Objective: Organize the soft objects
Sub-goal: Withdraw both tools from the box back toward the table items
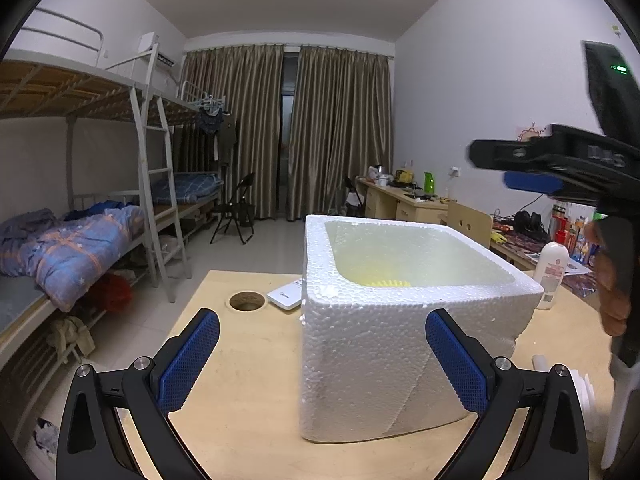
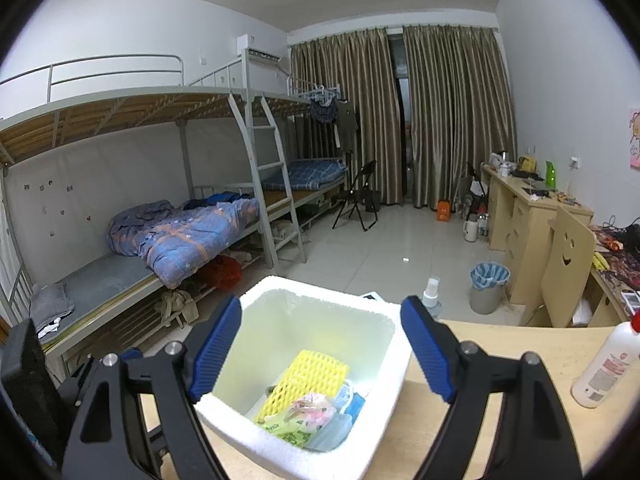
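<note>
A white foam box (image 1: 384, 344) stands on the wooden table (image 1: 240, 400). In the right wrist view the foam box (image 2: 256, 440) holds a yellow foam net (image 2: 308, 376), a crumpled plastic packet (image 2: 308, 412) and a blue face mask (image 2: 352, 400). My left gripper (image 1: 322, 356) is open and empty, level with the box's near side. My right gripper (image 2: 322, 354) is open and empty, above the box and looking down into it. The right gripper also shows in the left wrist view (image 1: 532, 172), held above the box's right side.
A white lotion bottle (image 1: 554, 274) stands on the table right of the box; it also shows in the right wrist view (image 2: 608, 364). A white flat device (image 1: 285, 295) and a round cable hole (image 1: 247, 301) lie behind the box. White foam pieces (image 1: 580, 392) lie at the right edge.
</note>
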Available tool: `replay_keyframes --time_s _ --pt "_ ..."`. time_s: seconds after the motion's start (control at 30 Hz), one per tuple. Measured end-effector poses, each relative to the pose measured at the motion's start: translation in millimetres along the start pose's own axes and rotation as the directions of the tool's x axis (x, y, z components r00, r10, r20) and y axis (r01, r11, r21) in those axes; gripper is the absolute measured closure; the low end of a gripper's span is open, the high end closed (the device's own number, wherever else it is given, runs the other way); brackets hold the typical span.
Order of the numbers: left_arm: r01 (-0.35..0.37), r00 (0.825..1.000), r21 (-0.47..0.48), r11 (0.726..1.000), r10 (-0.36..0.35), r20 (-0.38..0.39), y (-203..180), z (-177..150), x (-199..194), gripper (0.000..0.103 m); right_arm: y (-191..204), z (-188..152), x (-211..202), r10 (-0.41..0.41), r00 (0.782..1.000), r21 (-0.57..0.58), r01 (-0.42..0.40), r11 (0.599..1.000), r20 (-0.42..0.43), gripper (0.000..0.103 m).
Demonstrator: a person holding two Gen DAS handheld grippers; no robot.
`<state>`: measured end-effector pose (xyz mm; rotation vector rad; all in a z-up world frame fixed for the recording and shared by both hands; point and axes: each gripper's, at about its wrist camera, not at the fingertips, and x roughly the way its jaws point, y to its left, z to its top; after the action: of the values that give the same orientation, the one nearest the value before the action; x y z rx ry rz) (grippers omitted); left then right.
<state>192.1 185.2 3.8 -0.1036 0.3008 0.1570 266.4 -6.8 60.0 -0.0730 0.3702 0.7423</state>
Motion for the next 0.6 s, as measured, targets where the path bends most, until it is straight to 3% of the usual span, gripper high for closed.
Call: replay_keyframes --time_s 0.33,0.6 --pt "0.005 1.000 -0.020 1.000 -0.005 0.008 -1.9 -2.9 -0.6 0.000 -8.5 -10.9 -46.6 -0.034 0.998 0.023 0.033 0.999 0.054 0.008" --pt "-0.002 1.000 -0.007 1.000 0.002 0.018 -7.8 -4.4 -0.8 0.000 -9.6 -30.6 -64.7 -0.062 0.996 0.048 0.059 0.997 0.068 0.007"
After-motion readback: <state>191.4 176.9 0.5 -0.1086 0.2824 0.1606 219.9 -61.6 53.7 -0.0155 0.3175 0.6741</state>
